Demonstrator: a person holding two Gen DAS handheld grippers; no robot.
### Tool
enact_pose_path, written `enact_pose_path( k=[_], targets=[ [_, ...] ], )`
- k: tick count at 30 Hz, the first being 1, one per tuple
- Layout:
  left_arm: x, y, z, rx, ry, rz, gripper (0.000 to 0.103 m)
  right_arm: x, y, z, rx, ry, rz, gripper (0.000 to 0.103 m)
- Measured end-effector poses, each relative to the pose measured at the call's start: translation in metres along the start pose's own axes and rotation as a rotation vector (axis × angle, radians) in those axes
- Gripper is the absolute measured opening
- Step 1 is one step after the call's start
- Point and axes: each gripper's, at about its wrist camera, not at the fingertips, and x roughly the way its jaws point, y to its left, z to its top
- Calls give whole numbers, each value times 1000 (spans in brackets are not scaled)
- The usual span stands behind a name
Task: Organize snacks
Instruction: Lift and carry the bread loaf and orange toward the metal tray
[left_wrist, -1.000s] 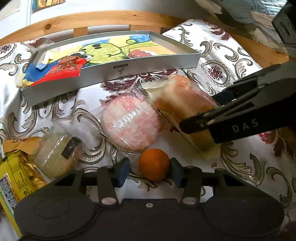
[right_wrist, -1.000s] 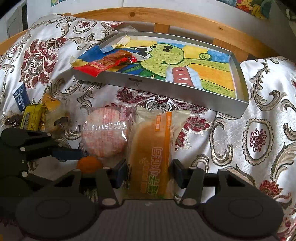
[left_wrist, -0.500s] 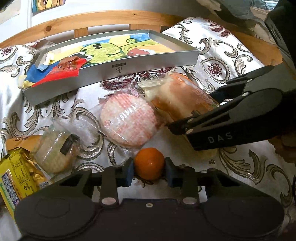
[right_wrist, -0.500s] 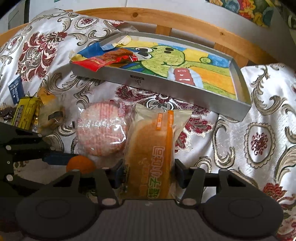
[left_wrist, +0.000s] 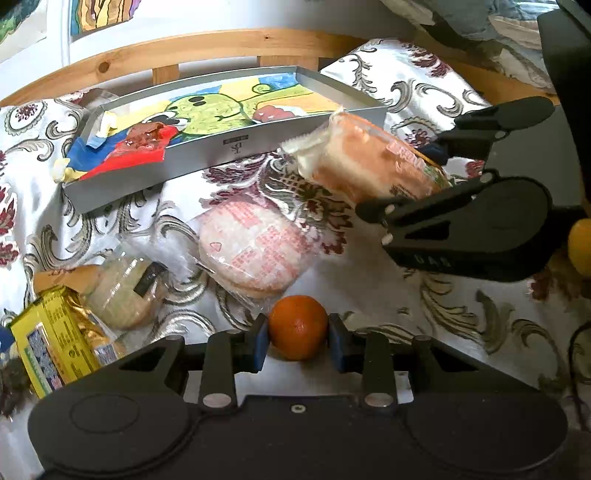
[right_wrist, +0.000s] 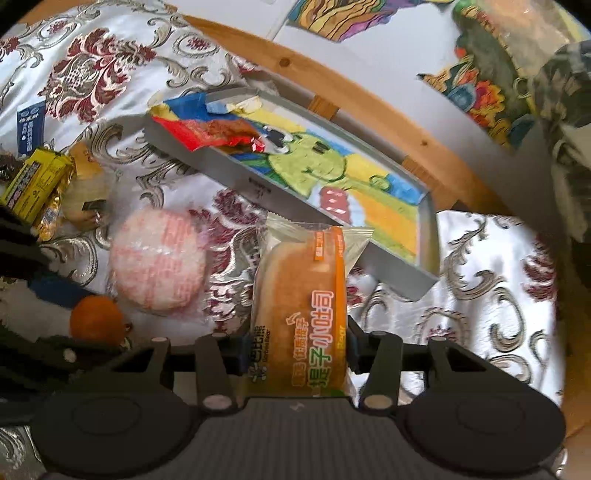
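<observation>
The left gripper (left_wrist: 298, 341) is clamped on a small orange (left_wrist: 297, 325), its blue pads touching both sides. The right gripper (right_wrist: 297, 350) squeezes a wrapped bread loaf (right_wrist: 301, 317), lifted clear of the floral cloth (right_wrist: 491, 295), its far end overlapping the grey tray (right_wrist: 395, 275) wall. A round pink-wrapped cake (left_wrist: 255, 251) lies on the cloth between them; a yellow packet (left_wrist: 51, 343) lies left

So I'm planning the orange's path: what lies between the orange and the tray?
The round pink-wrapped snack lies between the orange and the tray, on the cloth; the left wrist view shows it.
</observation>
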Motion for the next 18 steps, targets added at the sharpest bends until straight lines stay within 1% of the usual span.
enact_pose_path(
  k=[3,8,13,18],
  targets=[
    [-5,-4,-1,-20,6,-21,35,-6,-4,1,10,-14,-17,52],
    [-15,-6,-2,-77,11,-81,35,-13,-10,1,36,-29,-27,52],
    [-26,-17,-5,-47,-16,-106,35,-17,-10,2,38,-48,-36,52],
    [-37,-25,-5,-17,-65,-117,35,-19,-12,2,44,-62,-41,52]
  ],
)
